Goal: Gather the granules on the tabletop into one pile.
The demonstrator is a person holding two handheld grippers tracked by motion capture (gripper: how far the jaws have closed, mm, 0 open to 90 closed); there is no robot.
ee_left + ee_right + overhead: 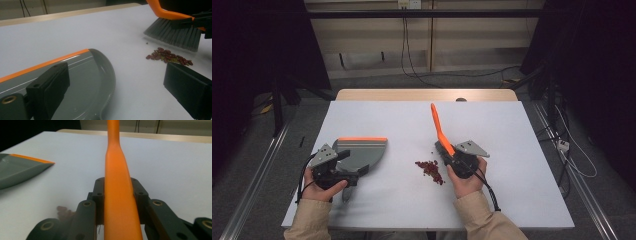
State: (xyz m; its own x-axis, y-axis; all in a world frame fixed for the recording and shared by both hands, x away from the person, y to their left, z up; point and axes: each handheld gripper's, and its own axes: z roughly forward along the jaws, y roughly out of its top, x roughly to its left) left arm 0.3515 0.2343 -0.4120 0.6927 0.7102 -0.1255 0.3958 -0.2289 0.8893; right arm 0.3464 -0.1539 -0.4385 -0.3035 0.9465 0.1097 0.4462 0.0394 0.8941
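A grey dustpan (362, 150) with an orange front edge lies flat on the white table, left of centre. My left gripper (356, 164) sits at its rear; in the left gripper view its jaws (117, 82) stand wide apart, one over the pan (82, 82), neither pressing on it. A small pile of red beans (430, 169) lies mid-table, also seen as beans (168, 57). My right gripper (444, 150) is shut on an orange brush (437, 122), handle pointing away. Its grey bristles (175, 33) hover just behind the beans. The brush handle (117, 170) runs between the right gripper (117, 187).
The white table (512, 130) has bare surface on all sides of the pile. A wooden ledge (427, 95) borders its far edge. Cables and metal rails lie on the floor around it. The dustpan's corner (20, 170) appears at the left of the right gripper view.
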